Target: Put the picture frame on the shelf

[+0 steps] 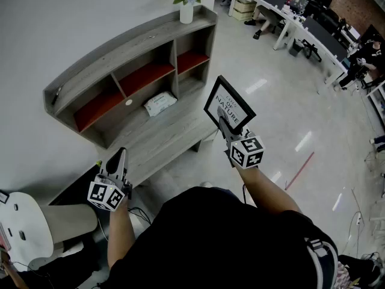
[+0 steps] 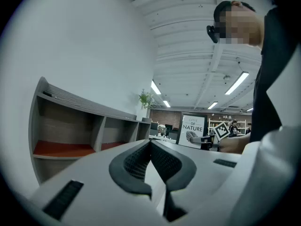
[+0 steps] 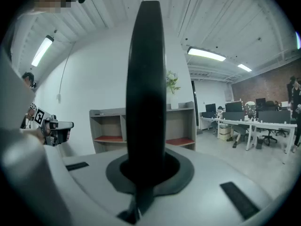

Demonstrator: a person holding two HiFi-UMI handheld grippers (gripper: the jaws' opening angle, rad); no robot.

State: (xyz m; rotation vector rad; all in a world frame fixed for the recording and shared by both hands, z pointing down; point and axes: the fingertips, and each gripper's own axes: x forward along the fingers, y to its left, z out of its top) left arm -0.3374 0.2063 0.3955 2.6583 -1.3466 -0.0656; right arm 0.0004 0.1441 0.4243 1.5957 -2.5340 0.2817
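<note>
A black picture frame [image 1: 230,106] with a white print stands up from my right gripper [image 1: 224,124], which is shut on its lower edge, in the air to the right of the shelf. In the right gripper view the frame [image 3: 146,88] shows edge-on between the jaws [image 3: 143,171]. The grey wooden shelf unit [image 1: 129,47] with red-floored compartments stands against the white wall. My left gripper [image 1: 121,158] hovers at the shelf's near left end, its pads [image 2: 151,161] pressed together with nothing between them. The frame [image 2: 193,130] also shows far off in the left gripper view.
A white vase of flowers [image 1: 186,2] stands on the shelf's top right end. A white packet [image 1: 159,103] lies on the lower ledge. Office desks with seated people [image 1: 301,17] fill the far right. A white stool [image 1: 27,227] sits at lower left.
</note>
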